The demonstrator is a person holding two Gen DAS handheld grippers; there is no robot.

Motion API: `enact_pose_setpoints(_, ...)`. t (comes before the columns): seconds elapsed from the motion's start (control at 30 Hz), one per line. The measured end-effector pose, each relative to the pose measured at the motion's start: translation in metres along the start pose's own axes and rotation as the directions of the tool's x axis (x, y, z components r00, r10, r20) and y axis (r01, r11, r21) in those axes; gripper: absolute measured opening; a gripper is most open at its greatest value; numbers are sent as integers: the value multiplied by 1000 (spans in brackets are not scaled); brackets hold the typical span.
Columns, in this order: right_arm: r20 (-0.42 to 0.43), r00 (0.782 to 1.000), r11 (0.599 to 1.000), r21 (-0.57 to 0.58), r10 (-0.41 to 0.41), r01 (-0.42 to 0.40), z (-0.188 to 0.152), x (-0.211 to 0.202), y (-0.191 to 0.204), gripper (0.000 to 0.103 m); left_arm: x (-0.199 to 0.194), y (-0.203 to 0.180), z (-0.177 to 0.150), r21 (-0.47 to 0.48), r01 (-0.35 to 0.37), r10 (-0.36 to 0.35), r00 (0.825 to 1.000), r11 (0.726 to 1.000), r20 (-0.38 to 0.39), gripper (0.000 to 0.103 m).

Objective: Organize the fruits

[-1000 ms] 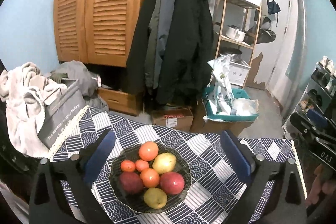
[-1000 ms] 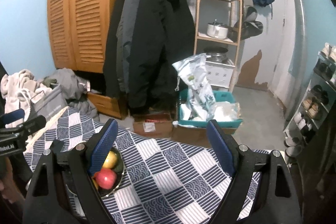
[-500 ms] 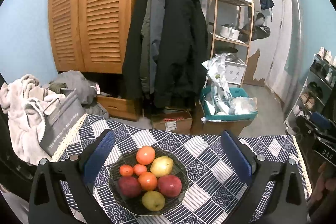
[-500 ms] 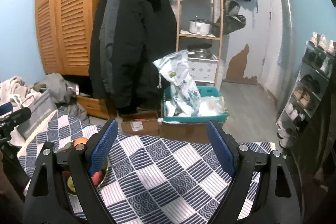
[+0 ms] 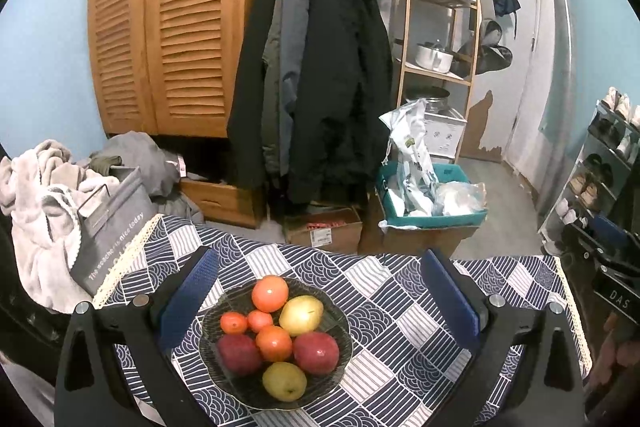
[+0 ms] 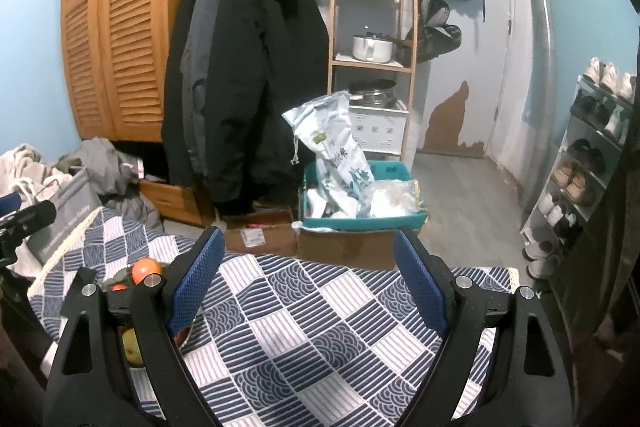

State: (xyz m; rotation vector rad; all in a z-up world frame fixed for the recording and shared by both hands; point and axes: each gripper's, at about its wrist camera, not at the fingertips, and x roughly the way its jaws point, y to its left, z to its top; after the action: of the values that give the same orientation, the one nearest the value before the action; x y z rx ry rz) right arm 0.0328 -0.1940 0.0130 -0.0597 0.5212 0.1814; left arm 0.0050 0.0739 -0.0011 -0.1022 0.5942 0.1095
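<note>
Left wrist view: camera has backed off; left gripper (image 5: 318,303) and right gripper (image 6: 308,283) both spread, empty. Fruits (image 5: 276,335) lie gathered in bowl (image 5: 340,359).

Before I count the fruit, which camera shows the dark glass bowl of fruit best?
The left wrist view: the dark glass bowl sits whole and unobstructed between the open left gripper. The right wrist view shows only slivers behind a finger.
</note>
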Motion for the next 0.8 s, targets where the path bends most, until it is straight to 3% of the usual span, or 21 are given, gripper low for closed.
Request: enact_pose_setpoints(0.8, -1, 1000, 1000, -3, -3, 3, 0, 0, 0, 85, 1, -2, -2, -2, -7, 7, 1000, 1000, -4, 102)
